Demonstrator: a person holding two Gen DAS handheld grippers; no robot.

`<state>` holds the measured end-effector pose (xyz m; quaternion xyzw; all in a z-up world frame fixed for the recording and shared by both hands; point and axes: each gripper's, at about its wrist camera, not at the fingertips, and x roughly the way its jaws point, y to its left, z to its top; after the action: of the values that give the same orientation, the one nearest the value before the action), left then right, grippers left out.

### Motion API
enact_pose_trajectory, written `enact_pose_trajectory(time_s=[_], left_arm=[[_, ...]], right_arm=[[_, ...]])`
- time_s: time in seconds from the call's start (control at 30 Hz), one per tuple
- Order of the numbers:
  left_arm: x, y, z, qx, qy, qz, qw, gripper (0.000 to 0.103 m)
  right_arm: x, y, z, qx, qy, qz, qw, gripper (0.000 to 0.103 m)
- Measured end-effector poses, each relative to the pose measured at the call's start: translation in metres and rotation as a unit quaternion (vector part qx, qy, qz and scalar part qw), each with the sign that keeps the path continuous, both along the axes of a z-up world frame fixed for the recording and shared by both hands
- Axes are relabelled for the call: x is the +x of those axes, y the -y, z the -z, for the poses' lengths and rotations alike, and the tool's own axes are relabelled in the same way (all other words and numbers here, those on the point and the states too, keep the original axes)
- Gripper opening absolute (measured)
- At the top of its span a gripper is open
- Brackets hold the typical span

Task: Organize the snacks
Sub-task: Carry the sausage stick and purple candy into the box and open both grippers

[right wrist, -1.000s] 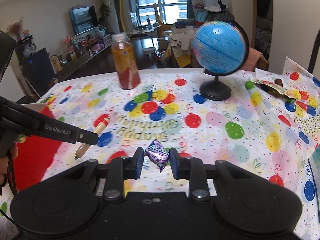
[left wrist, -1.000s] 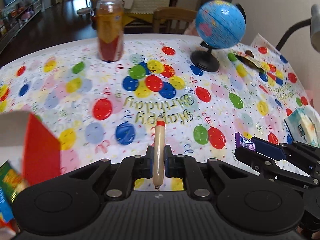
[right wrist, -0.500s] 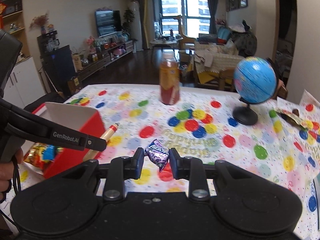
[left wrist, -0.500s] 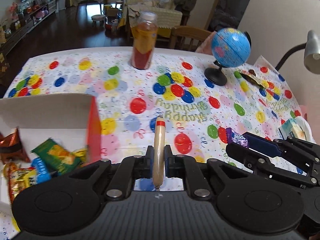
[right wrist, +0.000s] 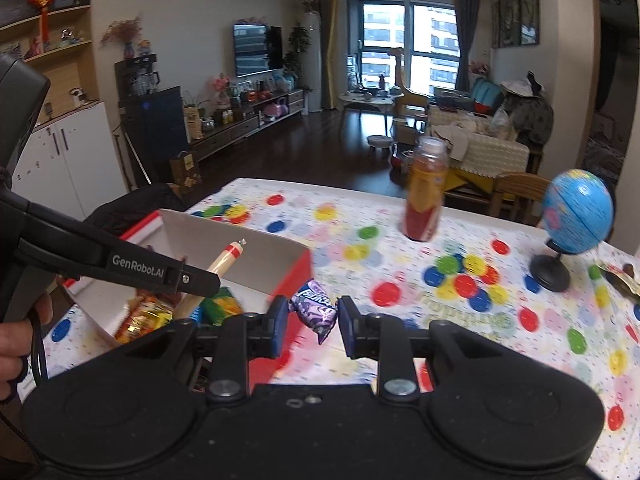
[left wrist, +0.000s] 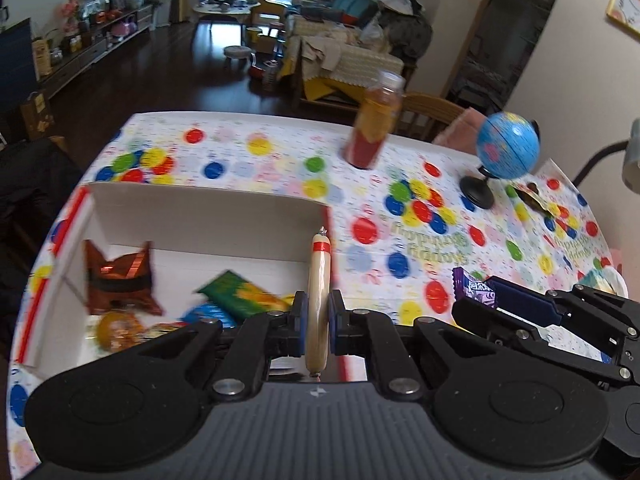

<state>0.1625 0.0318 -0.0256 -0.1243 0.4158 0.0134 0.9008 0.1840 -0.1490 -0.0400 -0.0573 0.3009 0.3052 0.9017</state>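
A birthday-print worktop in a lived-in sitting room

A cloth of coloured balloons and "Happy Birthday" lettering covers the worktop. On its far side stands a bottle of orange and red drink, upright. Well apart from it, toward the right, a small blue globe sits on a black stand, with a dark crumpled wrapper just beside it. A wooden chair is drawn up behind. Beyond, dark floorboards run to a round table by tall windows, a wall-mounted television, a low cabinet crowded with ornaments, and a draped sofa.
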Motion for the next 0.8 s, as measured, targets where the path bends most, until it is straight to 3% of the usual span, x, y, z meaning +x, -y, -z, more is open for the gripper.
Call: enact_pose_trajectory(time_s=[0.4, 0.8], left_arm=[[-0.027, -0.085, 0.005, -0.003, -0.005, -0.046, 0.9989, 0.01], [-0.024, -0.14, 0.041, 0.001, -0.049, -0.076, 0.9959, 0.01]], right_arm=[[-0.007, -0.07, 0.006, -0.01, -0.006, -0.025, 1.0, 0.025], [-0.002, -0.125, 0.037, -0.038, -0.04, -0.04, 0.998, 0.025]])
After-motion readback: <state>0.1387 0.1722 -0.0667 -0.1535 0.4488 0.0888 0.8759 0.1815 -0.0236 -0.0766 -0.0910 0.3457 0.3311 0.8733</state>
